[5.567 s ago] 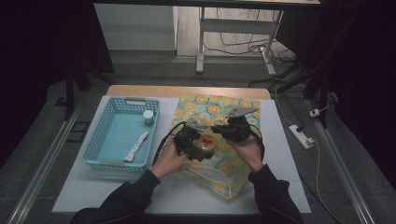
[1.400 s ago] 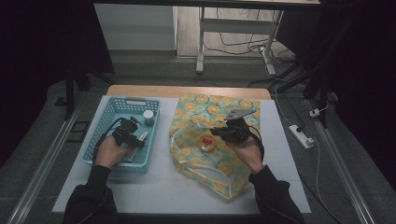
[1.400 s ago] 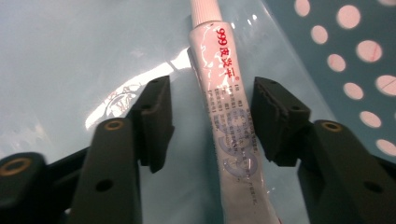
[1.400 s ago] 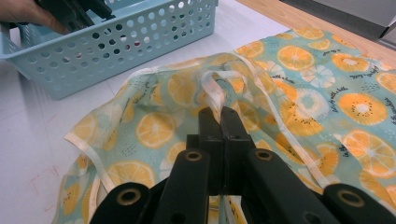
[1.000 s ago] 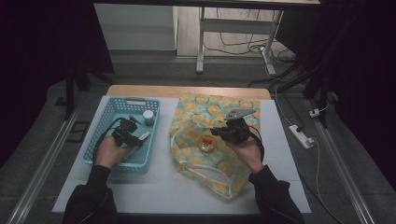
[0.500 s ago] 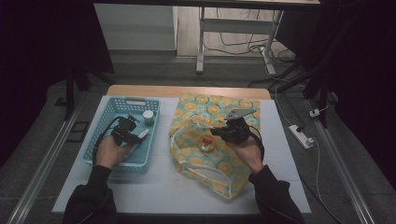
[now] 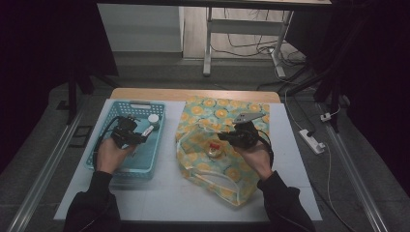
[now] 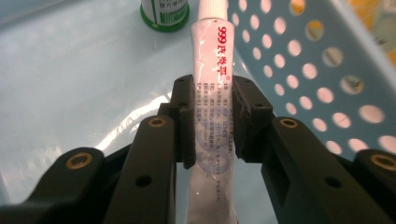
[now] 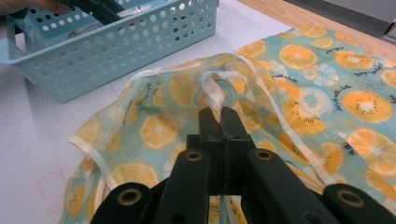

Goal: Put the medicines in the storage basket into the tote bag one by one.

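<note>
My left gripper is inside the blue basket, shut on a white tube with red print. The tube's cap end points toward a small green-rimmed bottle; in the high view the tube sticks out to the right of the jaws. My right gripper is shut on the white strap of the orange-slice patterned bag and holds its edge raised. In the high view this gripper sits over the bag, and a small item with a red top lies in the bag's mouth.
The basket's perforated wall runs close to the right of the tube. The basket stands to the left of the bag on the white tabletop. A power strip lies off the table's right edge.
Since the oldest frame my left hand has moved from the bag over to the basket and taken hold of the tube. Over the last second both hands have stayed almost still.
</note>
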Demonstrator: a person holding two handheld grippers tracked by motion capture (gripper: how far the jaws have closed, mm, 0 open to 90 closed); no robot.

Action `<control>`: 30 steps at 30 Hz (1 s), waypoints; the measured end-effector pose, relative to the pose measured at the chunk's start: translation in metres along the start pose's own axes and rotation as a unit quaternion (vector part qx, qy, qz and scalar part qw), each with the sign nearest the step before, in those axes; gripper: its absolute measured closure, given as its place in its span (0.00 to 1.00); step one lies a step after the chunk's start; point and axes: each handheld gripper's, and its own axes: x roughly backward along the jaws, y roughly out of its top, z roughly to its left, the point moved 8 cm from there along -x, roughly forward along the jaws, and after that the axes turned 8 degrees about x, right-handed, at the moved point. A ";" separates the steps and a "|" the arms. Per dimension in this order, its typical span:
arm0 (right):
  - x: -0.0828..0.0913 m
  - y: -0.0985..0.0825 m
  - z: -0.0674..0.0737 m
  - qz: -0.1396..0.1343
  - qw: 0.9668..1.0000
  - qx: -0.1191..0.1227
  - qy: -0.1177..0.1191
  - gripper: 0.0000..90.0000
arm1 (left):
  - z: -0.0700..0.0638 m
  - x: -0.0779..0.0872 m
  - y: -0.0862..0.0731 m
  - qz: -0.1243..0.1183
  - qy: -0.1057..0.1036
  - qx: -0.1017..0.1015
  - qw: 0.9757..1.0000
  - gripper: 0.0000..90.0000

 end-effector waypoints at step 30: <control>0.006 0.008 -0.003 -0.026 0.999 0.009 -0.021 1.00 | -0.033 0.060 0.021 -0.072 -0.071 0.004 0.995 0.80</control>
